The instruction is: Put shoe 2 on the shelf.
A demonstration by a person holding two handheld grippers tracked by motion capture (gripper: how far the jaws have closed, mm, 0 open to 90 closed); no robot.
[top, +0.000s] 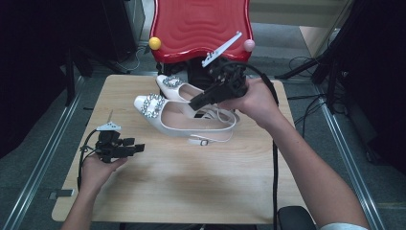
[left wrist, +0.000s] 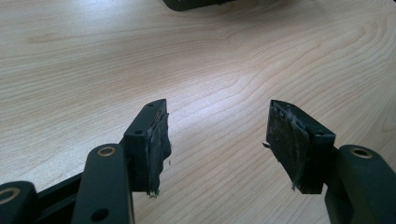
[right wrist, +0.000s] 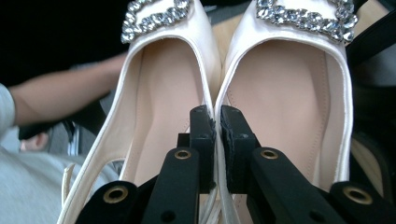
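High view: a pair of white shoes (top: 191,117) with jeweled buckles (top: 154,105) is seen side by side near the far middle of the wooden table (top: 191,191), toes toward the left; the right gripper (top: 194,102) is held over the inner edges of the shoes, angled down to the left, and the left gripper (top: 139,147) is held low near the table's left edge, well apart from the shoes. A red chair (top: 201,24) is seen behind the table. Left gripper view: jaws are spread wide over bare table, nothing between them. Right gripper view: jaws are clenched on the two touching inner side walls of the shoes, one jaw inside each shoe.
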